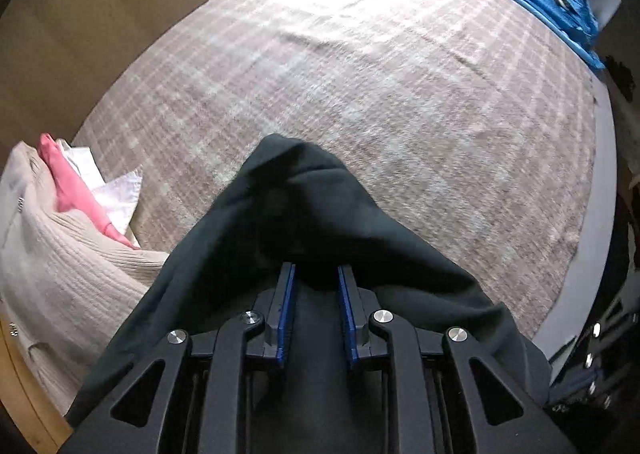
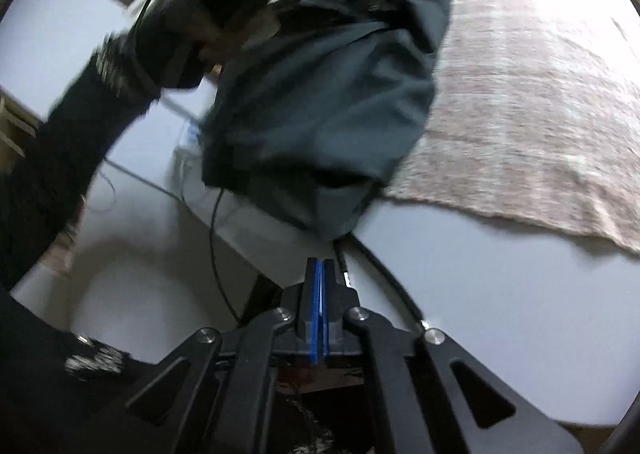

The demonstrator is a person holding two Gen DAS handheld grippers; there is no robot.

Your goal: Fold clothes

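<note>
The dark green cloth garment (image 1: 304, 213) hangs bunched over the left gripper (image 1: 316, 274), draping ahead of and to both sides of its blue-padded fingers (image 1: 286, 294), whose jaws stand a little apart with a fold between them, though whether the pads press it is hard to tell. The right gripper (image 2: 320, 266) has its jaws pressed together on nothing, the garment hanging just ahead of and above it. Motion blur smears the dark sleeve (image 2: 60, 141) at its left.
</note>
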